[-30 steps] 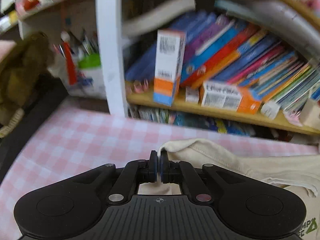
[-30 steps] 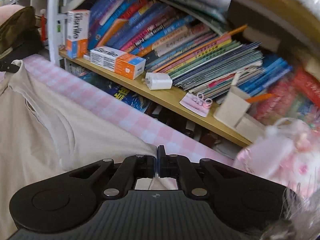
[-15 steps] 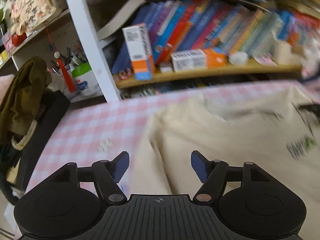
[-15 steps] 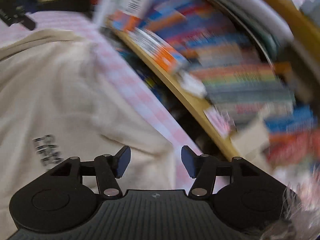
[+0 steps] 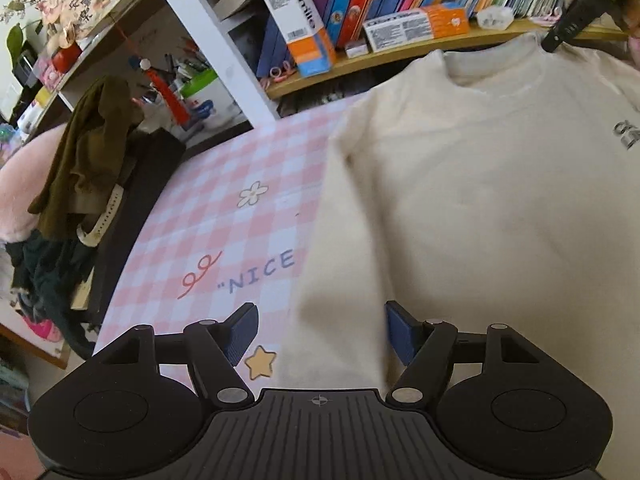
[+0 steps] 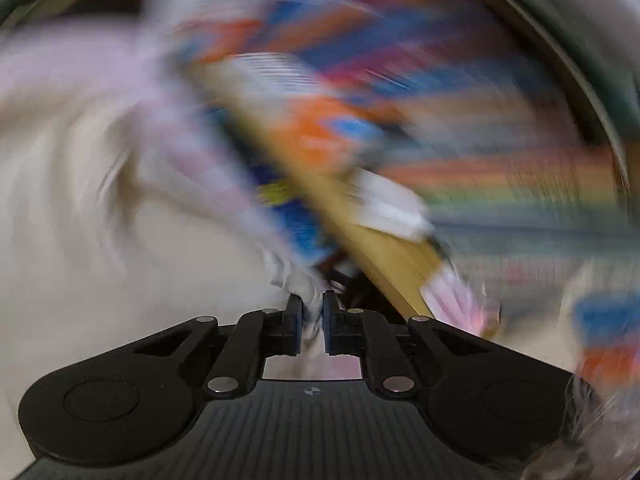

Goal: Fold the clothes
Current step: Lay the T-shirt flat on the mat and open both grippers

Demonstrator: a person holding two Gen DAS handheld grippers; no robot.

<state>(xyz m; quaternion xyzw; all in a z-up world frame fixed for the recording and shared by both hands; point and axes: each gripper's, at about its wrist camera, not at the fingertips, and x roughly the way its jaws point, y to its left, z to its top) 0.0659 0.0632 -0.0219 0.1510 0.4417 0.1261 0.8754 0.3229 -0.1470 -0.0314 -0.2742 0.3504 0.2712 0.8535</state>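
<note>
Two grippers on this: my left gripper [image 5: 320, 332] hangs with fingers [image 5: 240, 334] spread wide, holding nothing, straddling the left sleeve edge of the cream sweatshirt [image 5: 480, 208]; my right gripper [image 6: 312, 330] has its fingers narrowed onto a pinch of pale fabric, probably the sweatshirt's far edge near the collar, though that view is badly smeared by motion blur so I can't be sure which part. The sweatshirt lies spread front-up on the pink checked counter [image 5: 224, 220], neck opening [image 5: 492, 68] toward the bookshelf [image 5: 400, 52], hem toward me, so its long axis runs from me away to the shelf. Small dark print shows at the chest, right edge of the left view. Progress, my call: early. Garment looks laid out flat, no fold visible yet in the left view; sleeves and body all remain to fold. An olive garment [image 5: 92, 152] hangs off to the left, not involved.
</note>
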